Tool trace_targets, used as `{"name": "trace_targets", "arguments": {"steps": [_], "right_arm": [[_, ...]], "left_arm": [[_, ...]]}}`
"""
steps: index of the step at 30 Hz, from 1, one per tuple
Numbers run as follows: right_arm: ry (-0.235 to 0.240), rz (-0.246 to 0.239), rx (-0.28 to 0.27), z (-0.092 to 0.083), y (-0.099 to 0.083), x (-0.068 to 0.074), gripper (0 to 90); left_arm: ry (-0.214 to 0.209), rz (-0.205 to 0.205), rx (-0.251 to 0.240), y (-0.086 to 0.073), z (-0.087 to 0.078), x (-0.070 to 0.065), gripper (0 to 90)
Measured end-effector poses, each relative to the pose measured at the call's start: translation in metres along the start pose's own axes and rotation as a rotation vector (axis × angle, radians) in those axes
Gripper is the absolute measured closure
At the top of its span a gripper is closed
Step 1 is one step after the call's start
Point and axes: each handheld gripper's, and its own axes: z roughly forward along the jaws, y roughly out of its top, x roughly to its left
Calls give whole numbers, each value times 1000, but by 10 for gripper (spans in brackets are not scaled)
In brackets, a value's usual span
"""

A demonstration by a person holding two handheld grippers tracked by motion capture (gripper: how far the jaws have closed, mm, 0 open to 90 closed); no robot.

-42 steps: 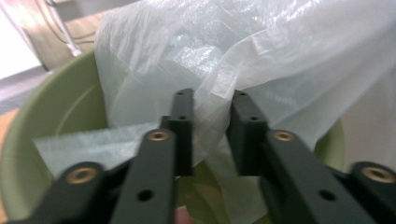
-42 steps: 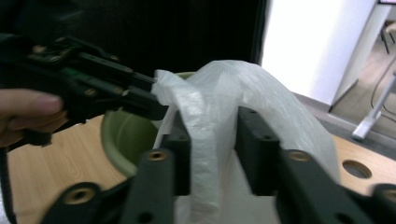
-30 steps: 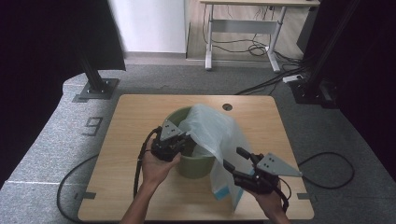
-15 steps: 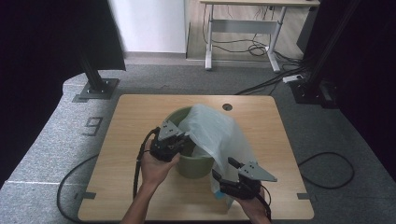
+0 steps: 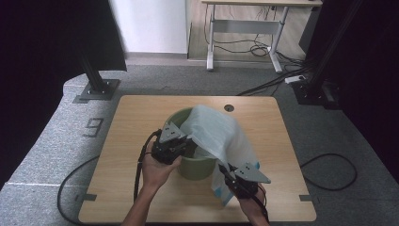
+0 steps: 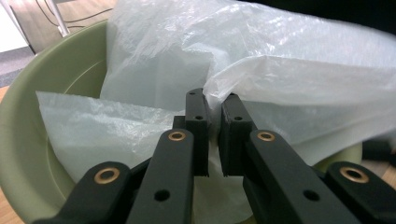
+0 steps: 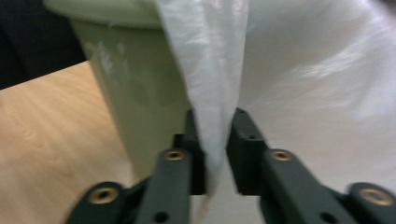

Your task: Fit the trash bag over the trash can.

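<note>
bag, thin and see-through white plastic, hangs over a green bin in the middle of the wooden table. part of the bag is tucked inside the bin and part falls down the outside on the right, all the way to the table top.

near the front edge, the right gripper has its jaws pinched on a hanging fold of the bag, just beside the bin's wall. the left gripper sits at the bin's near left rim, and its jaws are squeezed on the bag's edge over the open bin. the bin holds just the crumpled bag.

a small round hole is near the table's far edge. past the table lies grey carpet, then a white desk with cables under it, and black posts on both sides.
</note>
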Motion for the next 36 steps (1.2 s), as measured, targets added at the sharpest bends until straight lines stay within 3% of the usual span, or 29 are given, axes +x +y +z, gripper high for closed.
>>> {"name": "trace_targets", "arguments": {"steps": [3, 10, 12, 14, 17, 21, 25, 30, 31, 32, 33, 36], "right_arm": [[-38, -21, -48, -14, 8, -9, 874], [-88, -33, -114, -36, 35, -32, 884], [-92, -43, -137, -39, 46, -36, 885], [-93, -69, -154, -40, 61, -38, 885], [-81, -97, -163, -38, 78, -39, 885], [-68, -131, -165, -33, 95, -33, 885], [-45, -158, -138, -23, 100, -24, 885], [-18, -166, -120, -17, 101, -17, 885], [-10, -169, -109, -16, 102, -17, 885], [0, -168, -99, -14, 101, -16, 884], [0, -168, -99, -14, 101, -16, 884], [44, -142, -98, -14, 98, -18, 863]], "left_arm": [[-11, 4, -2, 1, 0, 0, 831], [-34, 29, 8, 4, 4, -8, 809], [-40, 32, 3, 5, 4, -10, 754], [-44, 49, -14, 8, 2, -13, 644], [-31, 72, -33, 12, -2, -19, 526], [-22, 84, -51, 16, -6, -25, 452], [-12, 82, -67, 19, -9, -26, 400], [-9, 81, -76, 19, -9, -24, 426], [-15, 85, -76, 19, -9, -23, 492], [-30, 91, -70, 19, -9, -23, 671], [-40, 94, -62, 19, -8, -22, 671], [-31, 89, -37, 17, -6, -18, 816]]}}
